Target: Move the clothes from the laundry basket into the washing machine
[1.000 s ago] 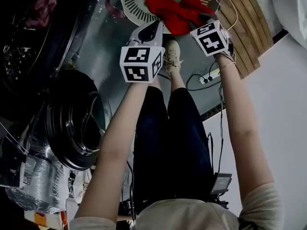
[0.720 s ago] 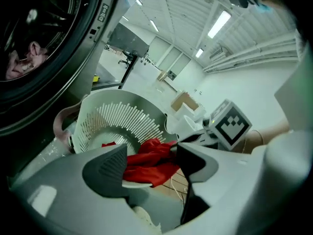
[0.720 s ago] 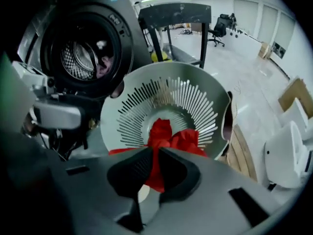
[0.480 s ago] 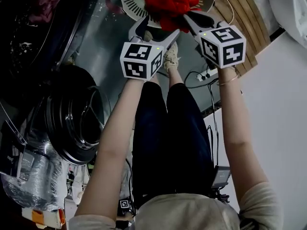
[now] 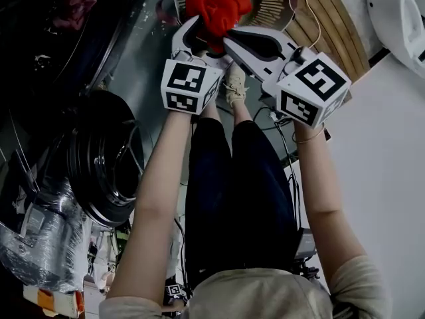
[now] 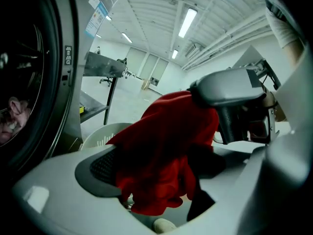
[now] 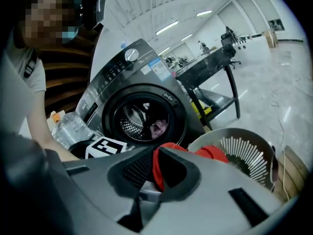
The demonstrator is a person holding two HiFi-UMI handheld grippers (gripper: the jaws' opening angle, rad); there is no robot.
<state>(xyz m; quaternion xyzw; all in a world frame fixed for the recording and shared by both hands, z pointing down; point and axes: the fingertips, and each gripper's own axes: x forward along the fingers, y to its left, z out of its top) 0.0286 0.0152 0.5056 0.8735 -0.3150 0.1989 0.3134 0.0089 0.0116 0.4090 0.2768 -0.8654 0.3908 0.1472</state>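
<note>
Left hand-held gripper (image 5: 194, 37): just opened wide, red garment (image 5: 218, 8) between jaws
Right hand-held gripper (image 5: 231, 42): just closed, pinching it (both arms outstretched)

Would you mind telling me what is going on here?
A person with a gripper in each hand is moving laundry. The right gripper has just closed on a red garment and holds it above the laundry basket. The left gripper has just been opening; its jaws stand wide with the cloth hanging between them, not pinched. The washing machine stands open beside the basket, clothing already in its drum.
</note>
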